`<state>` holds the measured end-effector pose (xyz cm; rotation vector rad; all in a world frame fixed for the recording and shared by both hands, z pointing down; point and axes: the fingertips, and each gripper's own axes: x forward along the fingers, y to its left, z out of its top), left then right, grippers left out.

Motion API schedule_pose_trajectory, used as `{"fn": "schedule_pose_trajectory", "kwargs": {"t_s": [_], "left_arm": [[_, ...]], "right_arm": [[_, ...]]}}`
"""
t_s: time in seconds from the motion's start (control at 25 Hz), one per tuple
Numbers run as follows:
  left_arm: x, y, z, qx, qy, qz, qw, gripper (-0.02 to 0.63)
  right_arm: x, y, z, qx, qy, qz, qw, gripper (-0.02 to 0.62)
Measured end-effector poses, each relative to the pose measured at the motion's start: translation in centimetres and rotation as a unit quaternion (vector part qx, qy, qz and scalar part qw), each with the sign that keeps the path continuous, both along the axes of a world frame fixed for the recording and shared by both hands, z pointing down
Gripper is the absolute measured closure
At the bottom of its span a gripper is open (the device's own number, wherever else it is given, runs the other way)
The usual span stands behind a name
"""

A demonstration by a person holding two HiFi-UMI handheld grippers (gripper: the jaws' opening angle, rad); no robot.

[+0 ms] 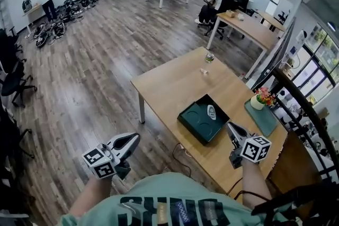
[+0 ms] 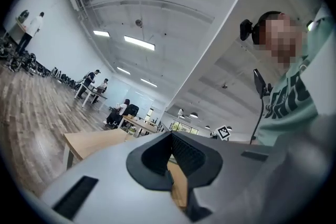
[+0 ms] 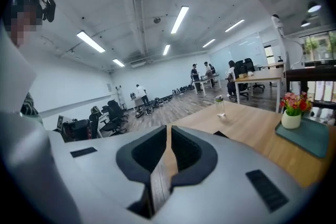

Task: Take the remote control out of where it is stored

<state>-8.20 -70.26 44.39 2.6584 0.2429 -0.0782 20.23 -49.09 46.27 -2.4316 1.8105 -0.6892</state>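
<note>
An open dark green box (image 1: 197, 123) lies on the wooden table (image 1: 169, 87) near its front edge. Inside it, toward the far right corner, rests a small white oblong object (image 1: 211, 111) that looks like the remote control. My right gripper (image 1: 231, 126) hovers just right of the box, shut and empty; in the right gripper view its jaws (image 3: 168, 129) meet with nothing between them. My left gripper (image 1: 135, 137) hangs over the floor left of the table, well away from the box. It looks shut and empty (image 2: 170, 135).
A water bottle (image 1: 209, 57) stands at the table's far end. A flower pot (image 1: 258, 100) sits on a green mat (image 1: 263, 119) to the right of the box. A black railing (image 1: 302, 114) runs along the right. Several people work at distant desks.
</note>
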Motion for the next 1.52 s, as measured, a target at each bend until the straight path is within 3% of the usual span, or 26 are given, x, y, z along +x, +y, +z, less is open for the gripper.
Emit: {"fn": "schedule_pose_trajectory", "kwargs": {"t_s": [0.24,0.48,0.72,0.96,1.2,1.52], "left_arm": [[4.7,0.7,1.1,0.009,-0.032,0.038,0.9987,0.603],[10.2,1.3,1.8,0.025,-0.069,0.016,0.9972,0.603],[17.5,3.3,4.6,0.034,-0.111,0.017,0.9931,0.603],[23.1,5.4,8.9,0.023,-0.142,0.048,0.9885,0.603],[23.1,6.1,10.6,-0.003,-0.150,0.064,0.9867,0.603],[17.7,3.1,10.9,-0.019,-0.158,0.023,0.9871,0.603]], "right_arm": [[4.0,0.0,2.8,-0.029,-0.023,0.020,0.999,0.552],[10.9,-0.1,8.4,-0.054,-0.085,0.035,0.994,0.511],[17.7,-2.0,16.5,-0.136,-0.136,0.019,0.981,0.431],[19.8,-5.6,23.8,-0.205,-0.179,0.011,0.962,0.394],[19.8,-8.2,29.1,-0.300,-0.171,0.019,0.938,0.305],[21.6,-8.9,34.0,-0.379,-0.138,0.063,0.913,0.295]]}}
